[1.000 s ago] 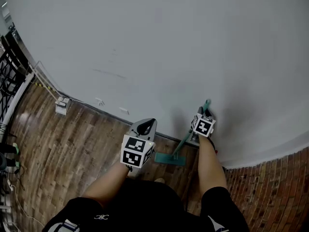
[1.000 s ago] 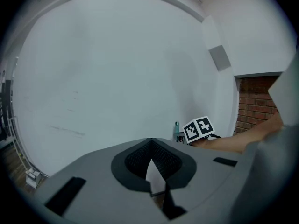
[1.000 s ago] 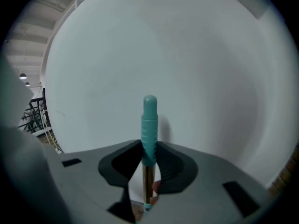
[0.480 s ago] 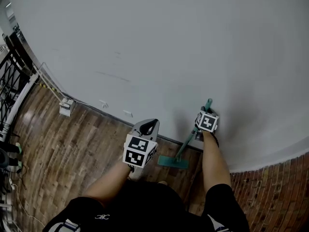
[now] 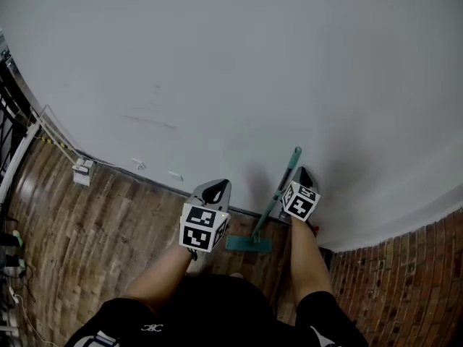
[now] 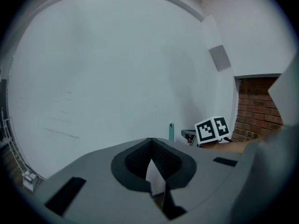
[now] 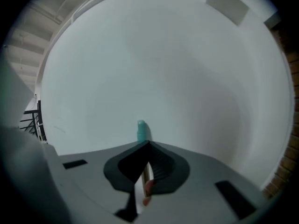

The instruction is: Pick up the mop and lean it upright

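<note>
The mop leans on the white wall (image 5: 231, 71), its teal handle (image 5: 278, 190) slanting up from the teal head (image 5: 249, 243) on the wood floor. My right gripper (image 5: 304, 175) sits just right of the handle's upper part. Its jaws have just been closing and now look shut with nothing clamped. In the right gripper view the teal handle tip (image 7: 141, 129) rises just beyond the right gripper (image 7: 148, 143), and a strip of the pole shows behind the jaws. My left gripper (image 5: 217, 189) hangs shut and empty left of the mop. The left gripper view shows the handle tip (image 6: 171, 130).
A wood floor (image 5: 94, 223) runs along the wall's baseboard. A small white box (image 5: 82, 170) sits on the floor at the left, with a black railing (image 5: 9, 100) beyond it. A red brick wall (image 5: 405, 280) stands at the right. A grey panel (image 6: 219, 57) is on the wall.
My right gripper has risen and come off the handle toward the right, and its jaws have shut. More of the teal handle now shows beside it. The left gripper has stayed put.
</note>
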Available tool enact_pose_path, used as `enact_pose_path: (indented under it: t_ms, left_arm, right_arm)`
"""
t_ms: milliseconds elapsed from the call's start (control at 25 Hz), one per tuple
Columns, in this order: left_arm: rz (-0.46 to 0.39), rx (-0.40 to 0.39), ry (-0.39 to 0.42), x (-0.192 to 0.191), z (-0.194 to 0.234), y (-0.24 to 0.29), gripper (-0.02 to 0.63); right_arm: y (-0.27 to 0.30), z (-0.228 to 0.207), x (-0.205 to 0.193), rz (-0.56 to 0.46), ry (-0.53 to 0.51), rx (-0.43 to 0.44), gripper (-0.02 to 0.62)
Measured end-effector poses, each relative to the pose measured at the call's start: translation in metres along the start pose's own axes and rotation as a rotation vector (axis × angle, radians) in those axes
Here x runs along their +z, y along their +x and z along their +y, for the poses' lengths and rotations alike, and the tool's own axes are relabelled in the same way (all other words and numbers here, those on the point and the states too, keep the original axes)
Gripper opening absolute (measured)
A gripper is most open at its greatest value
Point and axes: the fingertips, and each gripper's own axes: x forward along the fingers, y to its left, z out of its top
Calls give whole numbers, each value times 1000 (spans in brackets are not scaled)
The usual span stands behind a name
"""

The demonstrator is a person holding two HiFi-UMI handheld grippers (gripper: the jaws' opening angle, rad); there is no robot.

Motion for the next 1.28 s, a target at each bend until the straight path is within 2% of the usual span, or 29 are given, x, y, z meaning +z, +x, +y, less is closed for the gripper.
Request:
enact_pose_path:
  t_ms: [320,440,600,840,1080,1280]
  left_arm:
    - [-28,-95,-22,8,-22,18,-3]
    - [-27,-127,-19,10,-29,24,-3]
    - [-28,-183,-19,15,-45,31,-3]
    - [-34,-263,-39,24,-65,32,-3]
    - [-45,-268,-16,29,-69,29,-3]
    - [-50,-241,25,27,-62,25,-3]
  right_arm:
    - [-92,16,64,-192,-11,40,12]
    - [-132,22,72,-235,-16,38,12]
    - [-167,21,64,-232,-14,14,12]
    - [-177,20,63,-222,5,12,12]
    - [-183,21,67,-231,12,14,12]
    - [-182,29,68,-227,0,27,12]
